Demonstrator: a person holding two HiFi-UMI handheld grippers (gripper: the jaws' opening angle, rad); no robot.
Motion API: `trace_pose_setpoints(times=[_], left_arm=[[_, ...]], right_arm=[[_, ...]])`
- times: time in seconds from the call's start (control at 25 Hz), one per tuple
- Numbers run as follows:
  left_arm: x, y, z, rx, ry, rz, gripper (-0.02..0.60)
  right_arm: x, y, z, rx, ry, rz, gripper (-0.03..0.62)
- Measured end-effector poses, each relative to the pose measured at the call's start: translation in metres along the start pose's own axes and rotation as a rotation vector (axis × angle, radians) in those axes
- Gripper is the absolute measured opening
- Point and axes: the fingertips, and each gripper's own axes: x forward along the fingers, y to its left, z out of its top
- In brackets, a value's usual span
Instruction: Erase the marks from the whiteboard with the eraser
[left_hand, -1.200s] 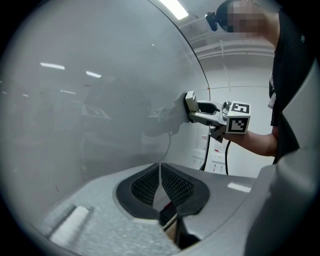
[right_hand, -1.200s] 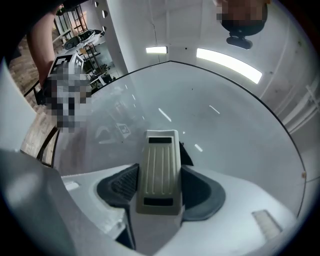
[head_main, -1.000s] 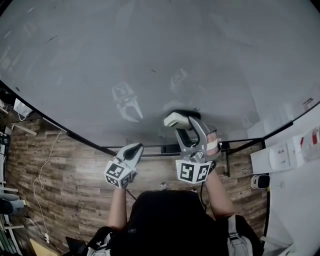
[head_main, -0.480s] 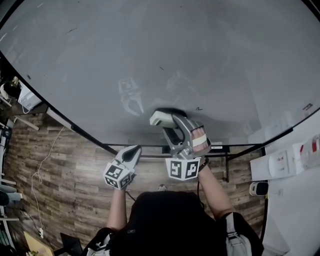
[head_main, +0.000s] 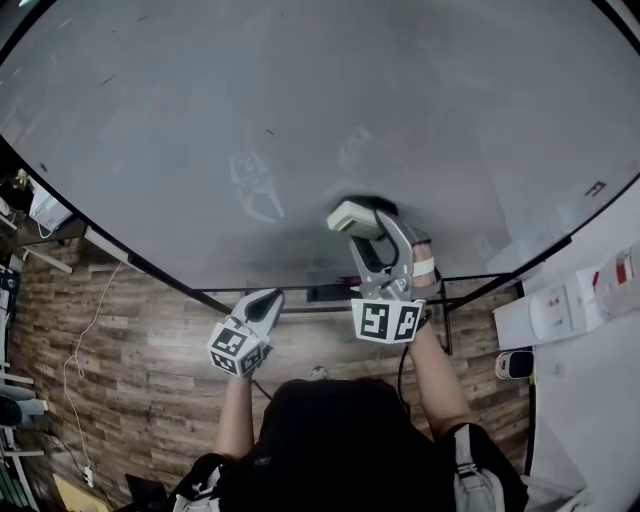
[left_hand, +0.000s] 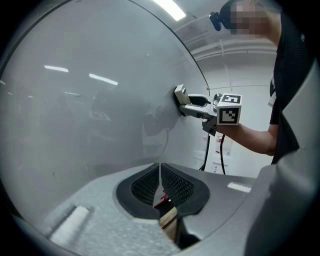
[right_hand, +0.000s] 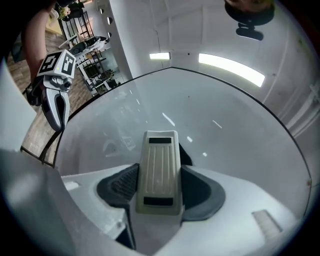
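Eraser in right tool, against whiteboard

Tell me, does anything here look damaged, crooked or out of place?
Nothing stands out. The right hand-held gripper holds the pale grey ribbed plastic eraser against the large glossy whiteboard, and the left hand-held gripper is shut and empty, away from the board.

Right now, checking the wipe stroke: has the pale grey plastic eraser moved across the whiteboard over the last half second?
Yes. Against the small dark speck on the glossy whiteboard, the pale grey plastic eraser has slid rightward.
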Motion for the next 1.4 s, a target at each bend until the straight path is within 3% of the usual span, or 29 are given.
trace_pose_setpoints(times=[0.2,0.56,0.92,1.2,1.4], left_arm=[[0.068,-0.061,-0.001,0.008,0.025,-0.022,0.025],[0.083,-0.083,-0.006,0.0,0.044,-0.055,0.023],[0.084,-0.083,-0.008,-0.009,0.044,-0.059,0.023],[0.067,-0.064,-0.011,-0.001,0.041,-0.031,0.025],[0.047,-0.041,-0.015,-0.009,0.049,-0.009,0.024]], right_arm=[[-0.028,-0.05,-0.105,0.038,0.071,-0.028,0.255],[-0.054,-0.076,-0.174,0.099,0.199,-0.062,0.255],[-0.053,-0.072,-0.171,0.114,0.197,-0.067,0.255],[-0.034,-0.055,-0.13,0.096,0.141,-0.059,0.255],[-0.014,-0.042,-0.079,0.089,0.066,-0.044,0.255]])
